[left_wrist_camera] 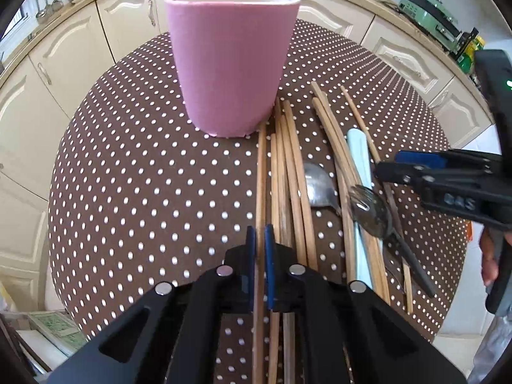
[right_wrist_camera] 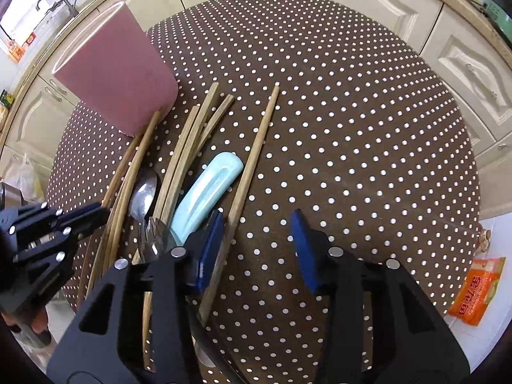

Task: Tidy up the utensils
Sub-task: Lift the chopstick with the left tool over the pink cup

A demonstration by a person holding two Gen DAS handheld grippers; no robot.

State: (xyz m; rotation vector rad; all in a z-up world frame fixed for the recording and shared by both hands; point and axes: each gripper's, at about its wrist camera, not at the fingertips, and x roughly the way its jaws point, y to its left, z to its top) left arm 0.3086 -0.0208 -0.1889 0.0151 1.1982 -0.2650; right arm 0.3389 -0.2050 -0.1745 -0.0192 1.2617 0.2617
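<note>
Pink and upright, the cup (left_wrist_camera: 232,60) stands on the brown polka-dot tablecloth (left_wrist_camera: 144,176), with wooden chopsticks (left_wrist_camera: 289,166), two metal spoons (left_wrist_camera: 318,188) and a pale blue ceramic spoon (right_wrist_camera: 204,188) strewn just beside it. The left gripper (left_wrist_camera: 260,240) is clenched on a single chopstick (left_wrist_camera: 260,172) (the leftmost of the pile), its blue pads nearly meeting. The right gripper (right_wrist_camera: 259,233) stands half spread over another chopstick (right_wrist_camera: 252,153) at the pile's right edge; its left pad seems just beside the stick, not gripping it.
</note>
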